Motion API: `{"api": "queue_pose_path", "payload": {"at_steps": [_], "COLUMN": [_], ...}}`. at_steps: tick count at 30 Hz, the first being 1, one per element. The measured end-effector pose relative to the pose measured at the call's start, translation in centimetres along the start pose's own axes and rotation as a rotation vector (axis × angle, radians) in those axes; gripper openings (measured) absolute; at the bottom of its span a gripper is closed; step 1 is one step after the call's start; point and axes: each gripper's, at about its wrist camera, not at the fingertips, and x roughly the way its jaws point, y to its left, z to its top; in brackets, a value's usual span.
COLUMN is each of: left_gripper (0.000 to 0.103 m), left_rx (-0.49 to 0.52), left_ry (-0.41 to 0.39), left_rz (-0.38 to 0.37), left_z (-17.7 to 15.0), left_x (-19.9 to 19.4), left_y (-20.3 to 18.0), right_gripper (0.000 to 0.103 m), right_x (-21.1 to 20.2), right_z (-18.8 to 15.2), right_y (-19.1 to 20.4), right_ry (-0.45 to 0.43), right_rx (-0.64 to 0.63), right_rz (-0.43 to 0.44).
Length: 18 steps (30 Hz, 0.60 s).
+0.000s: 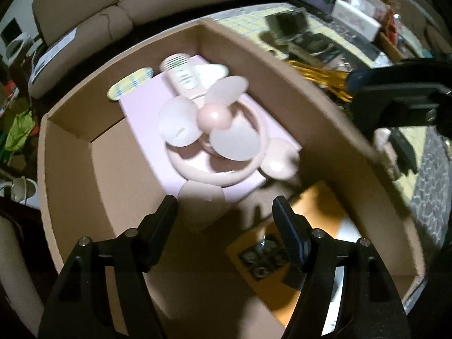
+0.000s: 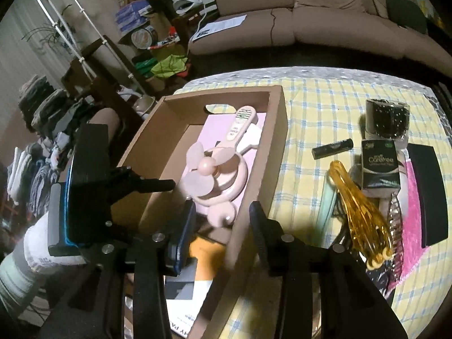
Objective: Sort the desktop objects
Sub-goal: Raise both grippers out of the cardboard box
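Observation:
A pink hand-held fan (image 1: 214,138) lies inside the cardboard box (image 1: 70,152) on a pink flat box (image 1: 141,113). My left gripper (image 1: 226,212) is open and empty just above the box floor, close behind the fan's round ears. The fan (image 2: 217,169) and the box (image 2: 276,130) also show in the right wrist view. My right gripper (image 2: 223,214) is open and empty, its jaws either side of the box's right wall. The left gripper (image 2: 158,185) reaches into the box from the left.
On the checked tablecloth (image 2: 310,113) right of the box lie an amber scalp massager (image 2: 358,206), a black tube (image 2: 333,148), a Carefree box (image 2: 380,166), a black jar (image 2: 387,118) and a black case (image 2: 429,192). An orange booklet (image 1: 282,231) lies in the box. A sofa (image 2: 310,14) stands behind.

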Motion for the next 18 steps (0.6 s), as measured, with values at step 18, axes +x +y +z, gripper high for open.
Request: {"api": "queue_pose_path", "payload": {"at_steps": [18], "left_gripper": [0.073], "left_rx": [0.031], "left_ry": [0.045], "left_rz": [0.122], "left_z": [0.6], "left_x": [2.6], "left_y": [0.9], "right_gripper": [0.044], "right_x": [-1.2], "right_z": [-1.9], "right_y": [-0.6], "right_ry": [-0.011], "right_rx": [0.034], "right_rz": [0.004]}}
